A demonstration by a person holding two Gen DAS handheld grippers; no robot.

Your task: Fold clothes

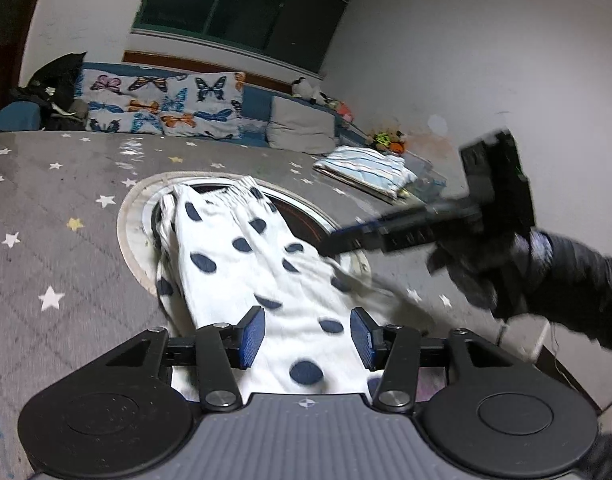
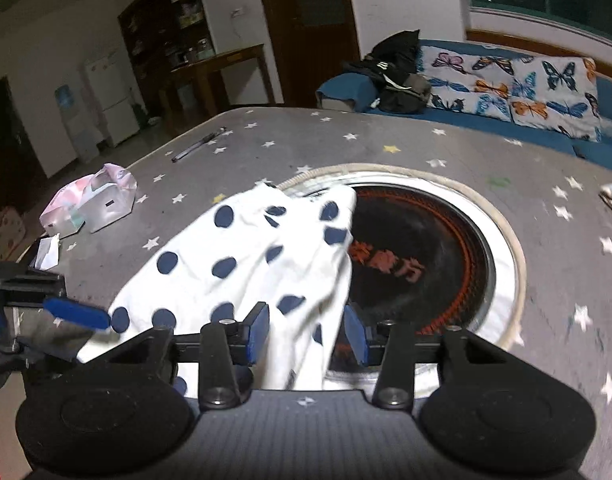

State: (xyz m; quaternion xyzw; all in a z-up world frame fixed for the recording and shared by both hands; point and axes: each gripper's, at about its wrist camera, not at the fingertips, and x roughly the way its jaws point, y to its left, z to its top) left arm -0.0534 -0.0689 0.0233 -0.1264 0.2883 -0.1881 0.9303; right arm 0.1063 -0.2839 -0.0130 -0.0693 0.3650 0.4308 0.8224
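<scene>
A white garment with dark blue dots (image 1: 242, 256) lies stretched over the grey star-patterned table and the round cooktop. My left gripper (image 1: 307, 334) is open, its blue pads either side of the garment's near end, not closed on it. My right gripper (image 2: 306, 332) is open too, with a fold of the same garment (image 2: 242, 264) hanging between its pads. In the left wrist view the right gripper (image 1: 345, 240) reaches in from the right over the garment's edge. In the right wrist view the left gripper (image 2: 78, 314) shows at the left by the garment's corner.
A round black cooktop (image 2: 417, 256) with a white rim is set in the table (image 2: 385, 140). A folded striped cloth (image 1: 365, 172) lies at the far right. A pink and white bag (image 2: 92, 202) and a pen (image 2: 198, 144) lie at the left. A sofa with butterfly cushions (image 1: 162, 104) stands behind.
</scene>
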